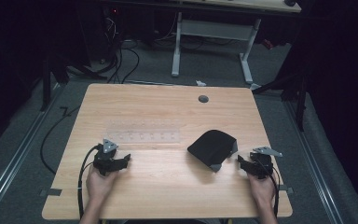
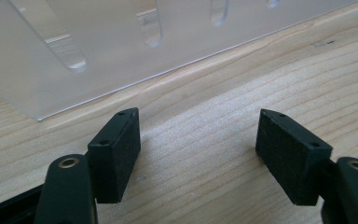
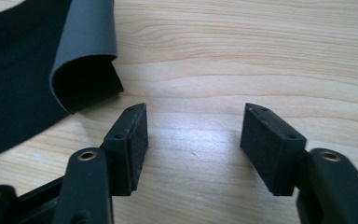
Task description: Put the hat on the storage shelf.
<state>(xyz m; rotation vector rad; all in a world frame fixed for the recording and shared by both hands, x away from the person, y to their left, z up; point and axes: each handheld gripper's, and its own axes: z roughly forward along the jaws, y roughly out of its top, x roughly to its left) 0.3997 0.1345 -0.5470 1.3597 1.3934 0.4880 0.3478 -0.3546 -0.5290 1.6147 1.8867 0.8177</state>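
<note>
A wooden bench point(image 1: 168, 186) carries two things: a clear plastic rack point(image 1: 142, 136) lying flat left of the middle, and a folded black cloth point(image 1: 213, 148) right of the middle. The left gripper point(image 1: 126, 158) rests low on the bench toward the near left corner, held by the person's left hand point(image 1: 100, 183), just beside the near left end of the rack and apart from it. In the left gripper view its fingers point(image 2: 116, 149) stand wide apart over bare wood, nothing between them, with the rack's point(image 2: 98, 51) frosted edge and slots lying ahead. The right gripper point(image 1: 239, 160) sits toward the near right corner, held by the right hand point(image 1: 262, 189), its tips just beside the near right edge of the cloth. In the right gripper view its fingers point(image 3: 130, 140) are likewise spread apart with only wood grain between them, and the cloth point(image 3: 23, 79) lies ahead on that view's left, its grey underside curling up in a rolled fold close to the left finger without touching it. A small grey round cap point(image 1: 203, 99) sits in the bench near the far edge.
</note>
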